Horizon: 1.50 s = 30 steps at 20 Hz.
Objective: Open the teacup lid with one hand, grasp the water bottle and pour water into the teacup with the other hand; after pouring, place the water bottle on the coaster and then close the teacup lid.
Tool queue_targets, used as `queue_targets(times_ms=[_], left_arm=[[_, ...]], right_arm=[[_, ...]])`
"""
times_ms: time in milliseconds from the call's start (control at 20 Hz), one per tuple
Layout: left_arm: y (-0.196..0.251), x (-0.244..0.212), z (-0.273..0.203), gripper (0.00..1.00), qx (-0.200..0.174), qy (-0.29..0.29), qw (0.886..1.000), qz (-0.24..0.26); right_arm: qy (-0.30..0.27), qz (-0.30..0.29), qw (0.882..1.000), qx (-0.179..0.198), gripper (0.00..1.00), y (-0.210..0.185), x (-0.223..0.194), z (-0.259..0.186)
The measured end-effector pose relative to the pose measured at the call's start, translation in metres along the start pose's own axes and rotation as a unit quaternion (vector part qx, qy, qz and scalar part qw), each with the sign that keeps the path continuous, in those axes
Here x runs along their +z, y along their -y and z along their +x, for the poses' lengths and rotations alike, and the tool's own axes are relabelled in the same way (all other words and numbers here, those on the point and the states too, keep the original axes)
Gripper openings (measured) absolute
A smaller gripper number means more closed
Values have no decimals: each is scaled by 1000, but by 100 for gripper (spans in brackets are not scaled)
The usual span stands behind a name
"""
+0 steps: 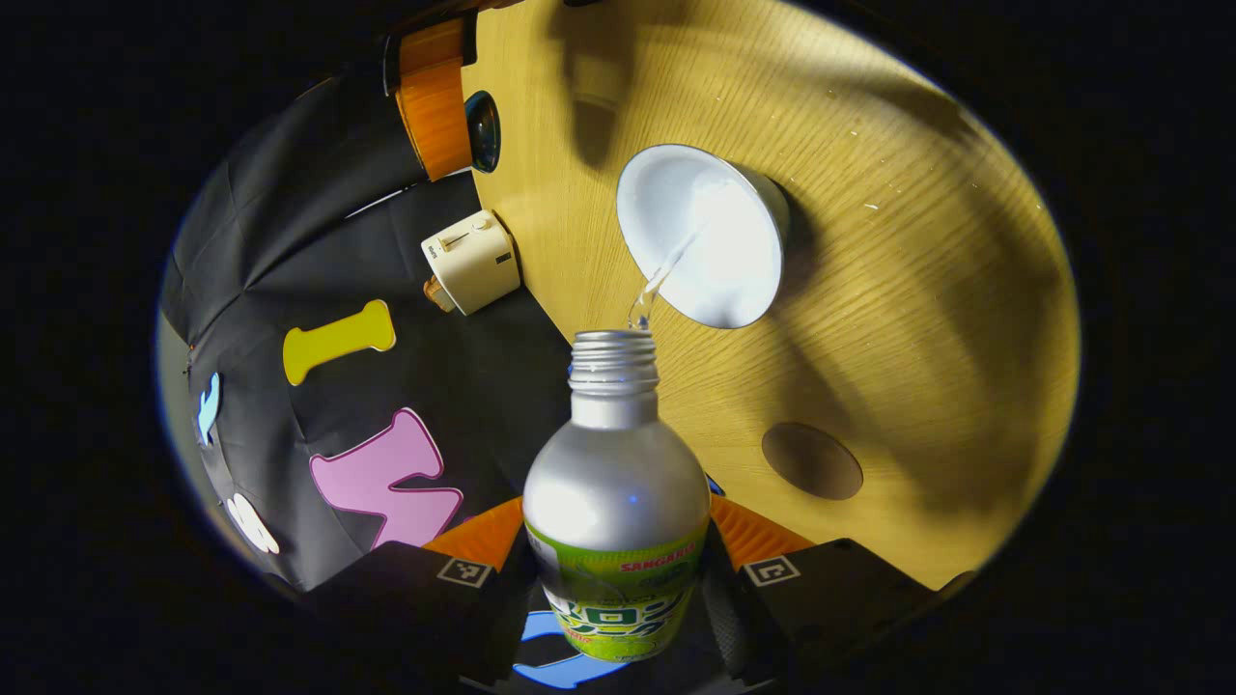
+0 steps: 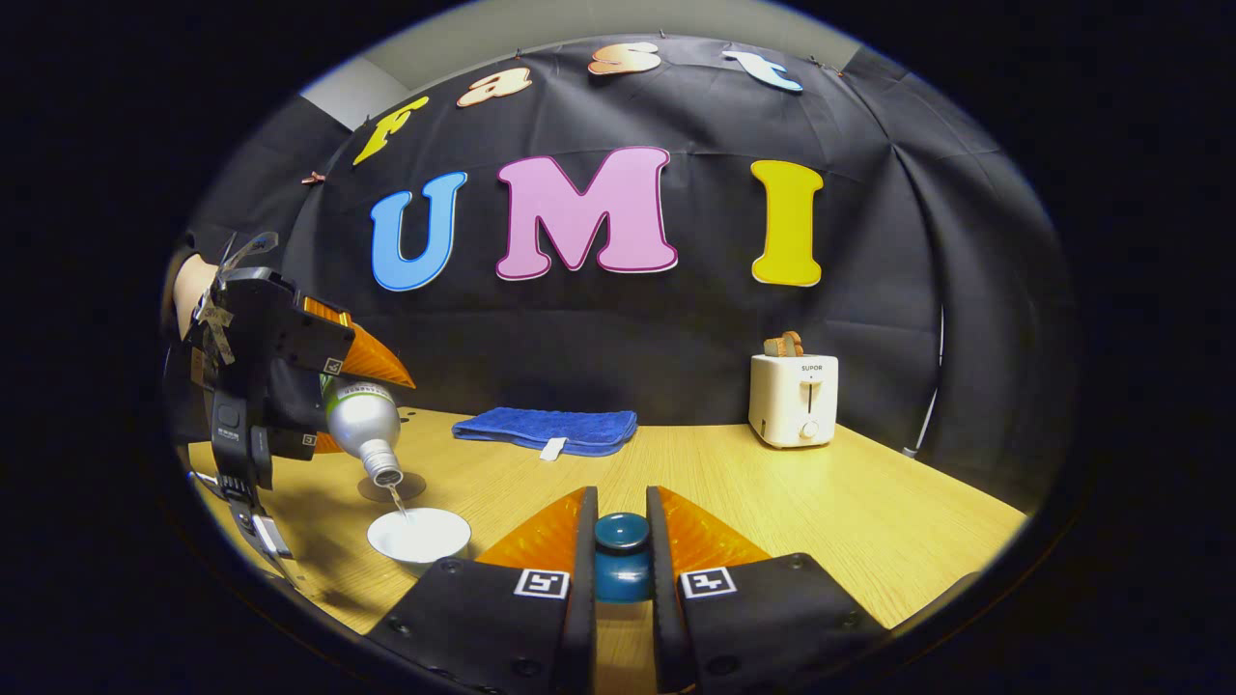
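In the left gripper view the left gripper [image 1: 618,569] is clamped on the water bottle [image 1: 616,502], a finger on each side of its labelled lower body, with the uncapped threaded neck pointing away toward twelve o'clock. A thin stream of water [image 1: 661,275] leaves the mouth and arcs up and to the one o'clock side into the teacup [image 1: 700,236], a white, lidless cup sitting on the wooden table [image 1: 917,290]; its inside looks pale and glossy, but how full it is cannot be told. The round coaster [image 1: 811,460] lies bare on the table at about four o'clock from the cup, apart from it. At about nine o'clock from the cup, a cream toaster [image 1: 471,261] stands near the table's edge. In the right gripper view the right gripper [image 2: 621,541] is closed narrowly on the knob of the dark teal teacup lid [image 2: 621,555], held above the table. From there the bottle [image 2: 365,420] hangs tilted mouth-down at about nine o'clock, gripped by the other gripper [image 2: 333,391], water falling into the cup [image 2: 418,536] directly beneath it. A folded blue towel [image 2: 546,430] lies at the table's far side near twelve o'clock, and the toaster [image 2: 794,399] stands at about two o'clock.
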State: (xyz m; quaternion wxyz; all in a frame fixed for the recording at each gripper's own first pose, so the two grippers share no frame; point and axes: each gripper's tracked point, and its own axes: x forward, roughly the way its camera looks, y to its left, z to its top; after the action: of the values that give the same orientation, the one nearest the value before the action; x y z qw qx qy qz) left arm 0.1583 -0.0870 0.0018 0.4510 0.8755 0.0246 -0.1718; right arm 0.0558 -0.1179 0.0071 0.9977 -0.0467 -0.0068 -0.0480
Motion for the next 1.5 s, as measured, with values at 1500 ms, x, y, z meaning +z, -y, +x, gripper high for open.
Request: queue_targets(times_ms=[1500], left_arm=[[-29,-5,-14,80,10,-18,996,92]], right_arm=[[0,0,1000,1,27,0,0,-1]])
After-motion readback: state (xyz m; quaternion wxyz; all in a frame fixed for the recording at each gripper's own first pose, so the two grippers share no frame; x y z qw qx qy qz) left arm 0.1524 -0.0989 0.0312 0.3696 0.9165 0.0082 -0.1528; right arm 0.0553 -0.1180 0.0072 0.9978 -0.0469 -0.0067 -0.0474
